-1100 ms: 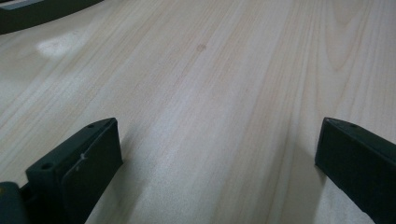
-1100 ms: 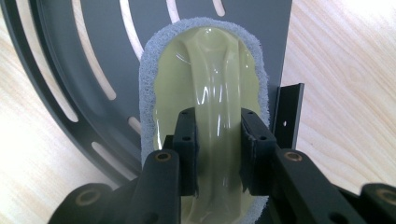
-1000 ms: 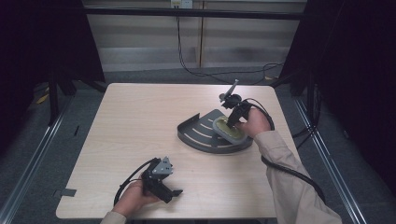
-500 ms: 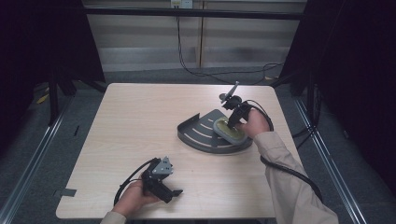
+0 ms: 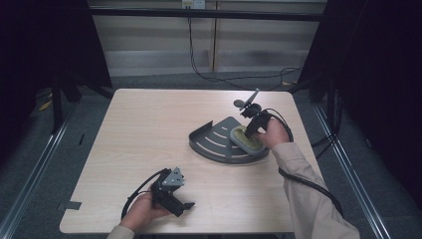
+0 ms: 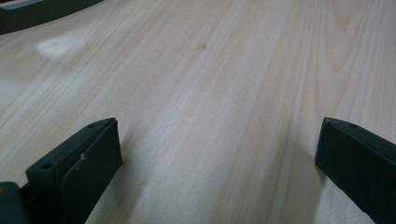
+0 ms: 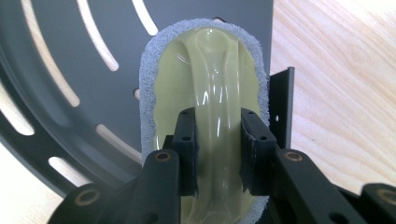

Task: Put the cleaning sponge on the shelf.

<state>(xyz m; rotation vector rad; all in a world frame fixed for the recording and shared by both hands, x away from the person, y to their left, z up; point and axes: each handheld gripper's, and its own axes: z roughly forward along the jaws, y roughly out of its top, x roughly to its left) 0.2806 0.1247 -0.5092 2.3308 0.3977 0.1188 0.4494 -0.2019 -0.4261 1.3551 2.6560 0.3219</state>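
I have the right gripper clamped on the raised handle ridge of the scrub pad, one finger on each side of the glossy yellow-green ridge, and the pad's grey scouring rim spreads out ahead of and below my fingertips. The pad lies flat on the dark slotted tray, with the tray's upright side wall just beside my right-hand finger and the curved slots off to the other side. To work this step well, I would keep the squeeze firm and the fingers square to the ridge, since its wet-looking surface seems likely to slip, and I would press down evenly so the grey face stays flat on the tray. I judge the wall is the main hazard: strokes should run along it, not into it. My left gripper rests low over the bare wooden table, fingers wide apart with nothing between them, well apart from the tray; it could come across to steady the tray's edge if the tray slides.
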